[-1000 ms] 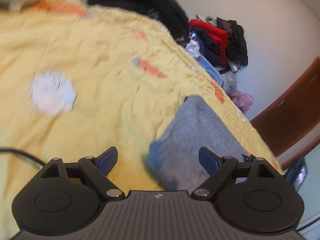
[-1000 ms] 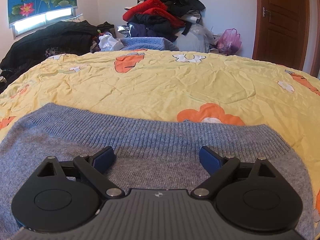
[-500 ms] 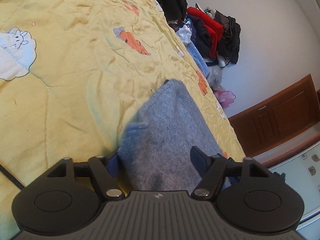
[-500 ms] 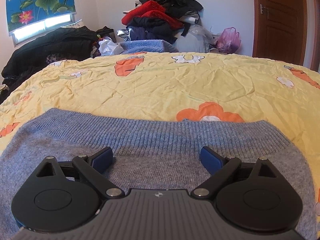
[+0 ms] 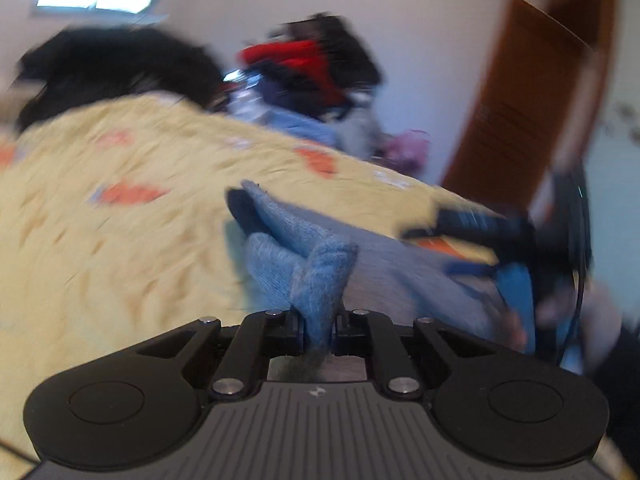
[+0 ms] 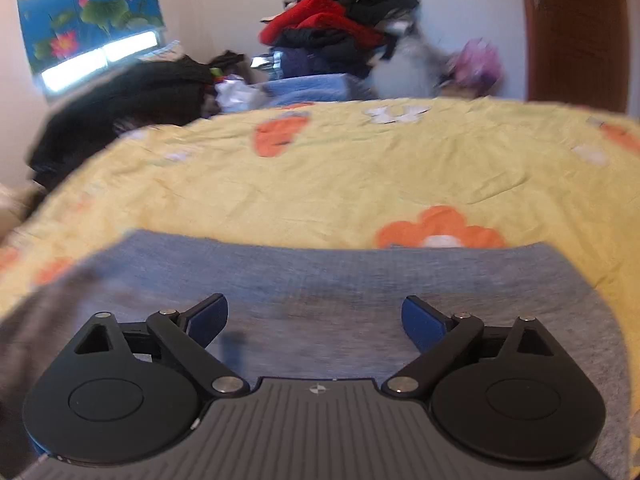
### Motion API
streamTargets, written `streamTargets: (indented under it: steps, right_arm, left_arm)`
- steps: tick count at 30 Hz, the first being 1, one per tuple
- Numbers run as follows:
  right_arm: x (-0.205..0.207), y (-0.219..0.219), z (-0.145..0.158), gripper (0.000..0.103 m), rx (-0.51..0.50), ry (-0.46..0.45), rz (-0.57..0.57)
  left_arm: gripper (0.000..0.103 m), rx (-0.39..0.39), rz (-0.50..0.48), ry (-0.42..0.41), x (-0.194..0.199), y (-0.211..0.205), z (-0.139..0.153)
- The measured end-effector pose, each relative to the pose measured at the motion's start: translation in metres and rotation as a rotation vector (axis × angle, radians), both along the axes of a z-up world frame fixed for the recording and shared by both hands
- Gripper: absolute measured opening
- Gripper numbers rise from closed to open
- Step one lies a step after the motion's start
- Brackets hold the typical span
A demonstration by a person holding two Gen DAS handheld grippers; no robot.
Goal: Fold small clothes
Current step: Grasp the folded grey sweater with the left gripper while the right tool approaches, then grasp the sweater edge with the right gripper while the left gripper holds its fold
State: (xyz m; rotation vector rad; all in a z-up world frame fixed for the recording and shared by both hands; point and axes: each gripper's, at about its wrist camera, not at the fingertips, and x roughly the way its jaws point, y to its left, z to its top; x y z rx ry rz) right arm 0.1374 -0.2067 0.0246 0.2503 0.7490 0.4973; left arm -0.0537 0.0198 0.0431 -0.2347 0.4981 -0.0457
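Note:
A grey-blue knit sweater (image 6: 320,280) lies flat on the yellow bedspread (image 6: 360,168). In the left wrist view a bunched fold of the sweater (image 5: 316,264) stands up between the fingers of my left gripper (image 5: 319,328). Its jaws are closing, and the pads pinch the fabric. My right gripper (image 6: 315,320) hovers just above the sweater's body, open, with nothing between its blue pads (image 6: 420,320). The left wrist view is blurred; it shows the right gripper (image 5: 500,248) as a dark smear over the sweater's far side, with a person's hand below it.
A heap of red, black and blue clothes (image 6: 336,28) is stacked against the far wall, with a black pile (image 6: 132,100) to its left. A pink bag (image 6: 476,60) and a brown door (image 6: 572,28) stand at the right. A lotus-print blind (image 6: 88,12) covers the window.
My left gripper went from wide open to pinching the sweater's edge, then rolled and lifted the fold off the bed. My right gripper rose a little and stayed open.

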Motion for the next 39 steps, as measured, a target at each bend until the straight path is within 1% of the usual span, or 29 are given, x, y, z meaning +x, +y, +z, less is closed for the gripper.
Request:
streamTargets:
  steps: [2,3,4,5,7,8,9,10,12,14,16,18,21,22,24,25,27,30,33,36,39]
  right_arm:
    - [0.011,0.007,0.006,0.098,0.163,0.174,0.145]
    - [0.016,0.015,0.007,0.098,0.22,0.258,0.215]
    - [0.019,0.023,0.008,0.096,0.246,0.303,0.264]
    - [0.019,0.034,0.011,0.094,0.246,0.313,0.303]
    - [0.019,0.057,0.018,0.092,0.193,0.289,0.363]
    - [0.02,0.068,0.02,0.087,0.159,0.279,0.383]
    - [0.023,0.078,0.02,0.085,0.121,0.277,0.39]
    - [0.029,0.088,0.018,0.081,0.086,0.287,0.388]
    - [0.04,0.104,0.011,0.077,0.034,0.318,0.391]
    - [0.046,0.112,0.005,0.076,0.022,0.322,0.39]
    - [0.05,0.117,0.0,0.076,0.035,0.339,0.394]
    - [0.055,0.119,-0.002,0.075,0.018,0.346,0.366]
    - [0.06,0.114,-0.005,0.074,0.062,0.372,0.36]
    - [0.059,0.112,-0.005,0.071,0.072,0.366,0.359]
    - [0.058,0.109,-0.006,0.031,0.071,0.336,0.361]
    - [0.057,0.108,-0.007,0.021,0.064,0.321,0.36]
    - [0.052,0.106,-0.003,0.021,0.053,0.269,0.373]
    - [0.045,0.092,0.007,0.021,0.043,0.216,0.391]
    - [0.045,0.059,0.022,0.021,0.062,0.177,0.395]
    - [0.046,0.004,0.04,0.021,0.068,0.141,0.349]
    - [0.041,-0.063,0.051,0.021,0.061,0.118,0.285]
  left_arm:
    - [0.011,0.033,-0.058,0.02,0.005,-0.019,-0.007]
    - [0.011,0.039,-0.068,0.036,0.008,-0.025,-0.012]
    - [0.011,0.048,-0.066,0.048,0.01,-0.028,-0.017]
    - [0.011,0.051,-0.061,0.058,0.011,-0.028,-0.02]
    - [0.011,0.045,-0.058,0.065,0.012,-0.025,-0.023]
    - [0.011,0.048,-0.061,0.062,0.011,-0.024,-0.023]
    - [0.011,0.057,-0.065,0.058,0.01,-0.024,-0.023]
    - [0.011,0.066,-0.067,0.054,0.009,-0.024,-0.022]
    - [0.011,0.078,-0.072,0.05,0.007,-0.026,-0.021]
    - [0.011,0.073,-0.074,0.053,0.007,-0.024,-0.02]
    - [0.011,0.073,-0.074,0.053,0.007,-0.024,-0.021]
    - [0.011,0.074,-0.074,0.057,0.005,-0.026,-0.021]
    - [0.011,0.068,-0.072,0.057,0.005,-0.026,-0.02]
    - [0.011,0.067,-0.07,0.06,0.005,-0.026,-0.02]
    - [0.011,0.069,-0.066,0.064,0.006,-0.026,-0.021]
    - [0.011,0.071,-0.065,0.066,0.007,-0.027,-0.02]
    - [0.011,0.069,-0.069,0.064,0.008,-0.027,-0.016]
    - [0.011,0.061,-0.088,0.045,0.005,-0.036,-0.006]
    - [0.011,-0.003,-0.143,0.044,0.01,-0.058,0.004]
    - [0.011,-0.017,-0.257,0.018,0.012,-0.099,0.011]
    - [0.011,-0.031,-0.387,0.025,0.013,-0.141,0.01]
